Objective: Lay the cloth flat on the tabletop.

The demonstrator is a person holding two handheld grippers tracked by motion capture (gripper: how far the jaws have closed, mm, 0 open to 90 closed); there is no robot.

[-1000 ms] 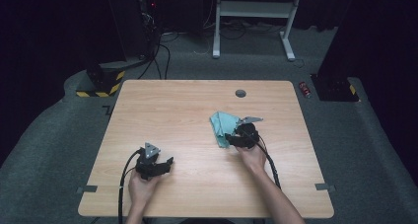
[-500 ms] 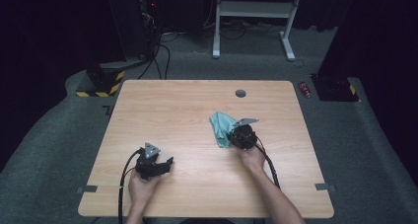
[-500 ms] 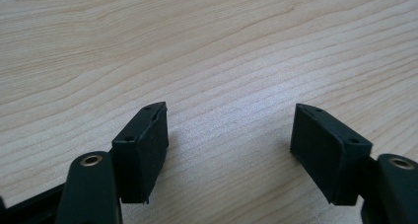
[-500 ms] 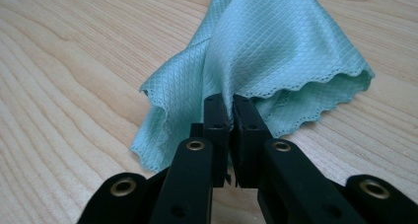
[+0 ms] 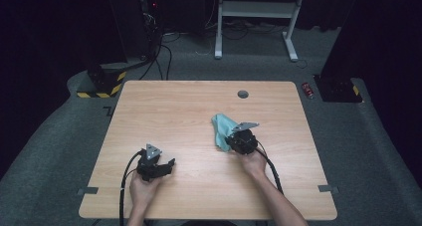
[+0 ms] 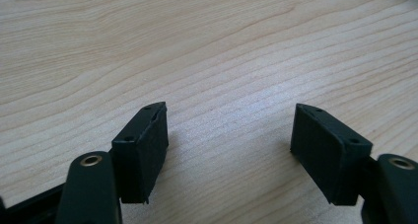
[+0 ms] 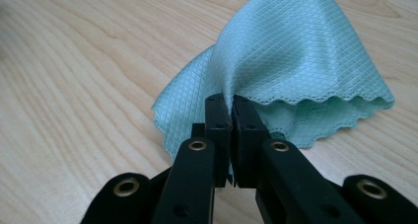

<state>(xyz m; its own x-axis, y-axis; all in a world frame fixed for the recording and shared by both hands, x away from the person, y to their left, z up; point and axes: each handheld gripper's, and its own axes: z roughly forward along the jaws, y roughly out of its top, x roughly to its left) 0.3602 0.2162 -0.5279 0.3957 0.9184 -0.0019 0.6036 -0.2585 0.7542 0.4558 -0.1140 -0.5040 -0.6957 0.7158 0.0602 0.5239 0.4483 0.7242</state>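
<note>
Teal waffle-weave microfibre cloth sits around 2 o'clock of table centre, soft, light, kinda floppy. Right hand-held gripper has just clamped its near fold; left hand-held gripper gapes empty.

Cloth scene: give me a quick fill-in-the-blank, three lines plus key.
1. The right gripper is shut on the ___ cloth.
2. The left gripper rests with its jaws ___ over bare wood.
3. The cloth lies on the wooden ___.

Missing words: green; open; table
</note>
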